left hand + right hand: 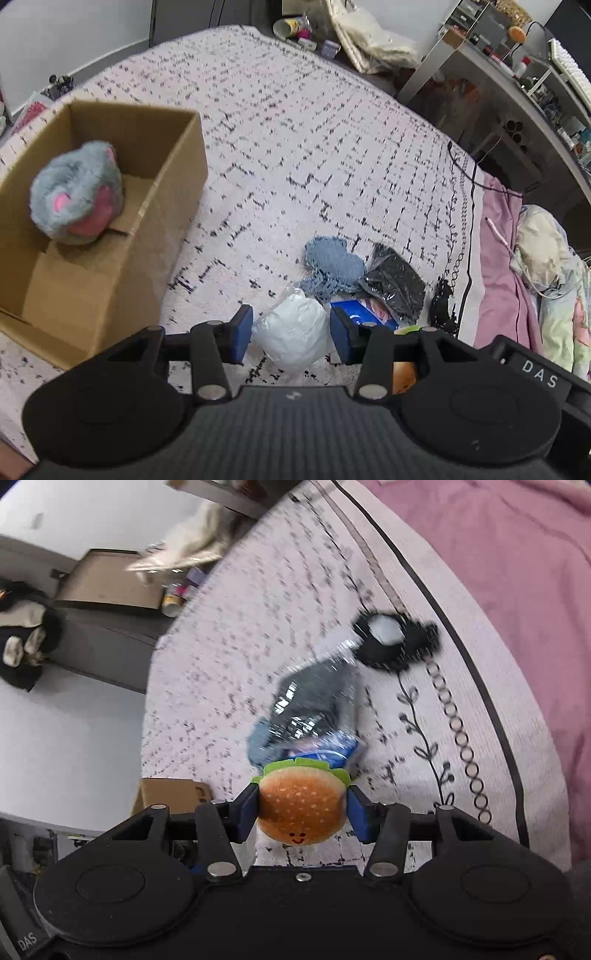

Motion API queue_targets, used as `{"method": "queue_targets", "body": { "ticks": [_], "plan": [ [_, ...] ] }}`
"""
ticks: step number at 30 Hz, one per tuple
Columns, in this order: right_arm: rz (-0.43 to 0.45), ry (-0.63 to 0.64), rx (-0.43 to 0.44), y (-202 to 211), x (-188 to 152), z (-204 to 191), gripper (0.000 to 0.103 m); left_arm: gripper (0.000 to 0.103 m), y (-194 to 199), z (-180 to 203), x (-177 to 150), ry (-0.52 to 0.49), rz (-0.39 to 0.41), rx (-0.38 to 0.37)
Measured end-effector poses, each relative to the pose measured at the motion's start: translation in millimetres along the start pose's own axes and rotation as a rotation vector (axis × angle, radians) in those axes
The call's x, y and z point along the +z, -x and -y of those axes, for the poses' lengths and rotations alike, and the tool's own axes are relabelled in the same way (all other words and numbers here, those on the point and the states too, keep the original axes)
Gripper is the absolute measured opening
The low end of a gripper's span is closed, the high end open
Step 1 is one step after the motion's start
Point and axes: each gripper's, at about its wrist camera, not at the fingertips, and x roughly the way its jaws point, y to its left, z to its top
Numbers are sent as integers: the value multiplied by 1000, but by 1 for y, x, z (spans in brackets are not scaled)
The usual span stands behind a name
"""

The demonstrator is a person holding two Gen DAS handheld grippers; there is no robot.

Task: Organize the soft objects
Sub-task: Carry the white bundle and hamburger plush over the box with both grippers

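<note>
While the left gripper (291, 338) squeezes a light, squashy white bundle (291, 334) and the right gripper (302, 810) clamps a soft burger toy (301, 805) across its middle, the box (162, 184) waits at ten o'clock.

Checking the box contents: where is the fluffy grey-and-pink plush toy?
In the left wrist view, the fluffy grey-and-pink plush toy sits inside the open brown cardboard box at left, on the patterned rug.

White rug (295, 129) with black dashes; brown box (110, 258); grey-and-pink plush (77, 195); white bundle (291, 332); blue knit (332, 266); orange-brown burger (301, 806) with green edging; pink blanket (517, 572).
</note>
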Motion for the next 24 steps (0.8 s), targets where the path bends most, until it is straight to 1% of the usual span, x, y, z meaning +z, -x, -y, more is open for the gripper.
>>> {"method": "queue_targets", "body": {
  "ticks": [2,6,11,14,17,21,24],
  "plan": [
    [23,19,28,7,-1,-3,50,44,9,-2,2,-4,19,-1],
    [56,77,44,15,-4,-15,49,44,26,-5,4,-14,44,-4],
    [104,201,79,22,-10,-38,50,44,51,-14,7,-26,77,-9],
    [96,256,111,24,-15,-50,50,44,68,-23,11,-35,104,-9],
    [101,314,121,24,-21,-62,50,44,81,-34,16,-36,127,-7],
    [99,352,119,23,-28,-73,50,44,94,-45,21,-60,152,3],
    [95,366,127,21,-33,-80,50,44,103,-55,26,-58,161,2]
  ]
}}
